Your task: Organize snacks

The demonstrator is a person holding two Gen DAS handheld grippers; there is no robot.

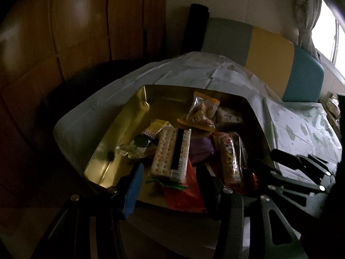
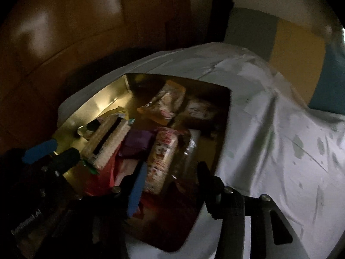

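A gold tin box (image 1: 112,133) (image 2: 101,105) on the cloth-covered table holds the snacks. In it lie a cracker pack (image 1: 170,151) (image 2: 107,142), a red-printed biscuit pack (image 1: 230,157) (image 2: 161,159), a purple packet (image 1: 200,149) (image 2: 138,140), an orange-edged clear bag (image 1: 200,110) (image 2: 166,101), a yellow sachet (image 1: 155,129) and a red wrapper (image 1: 185,194). My left gripper (image 1: 170,182) (image 2: 52,156) hangs open over the box's near left part, above the cracker pack's near end. My right gripper (image 2: 172,185) (image 1: 273,161) stands open at the near right; the biscuit pack's end lies between its fingers, untouched.
A pale patterned tablecloth (image 2: 269,118) covers the table to the right of the box. Behind stand a chair back in grey, yellow and teal (image 1: 269,56) and a dark post (image 1: 194,26). Wooden cabinet doors (image 1: 75,32) fill the left. A bright window (image 1: 332,32) is at far right.
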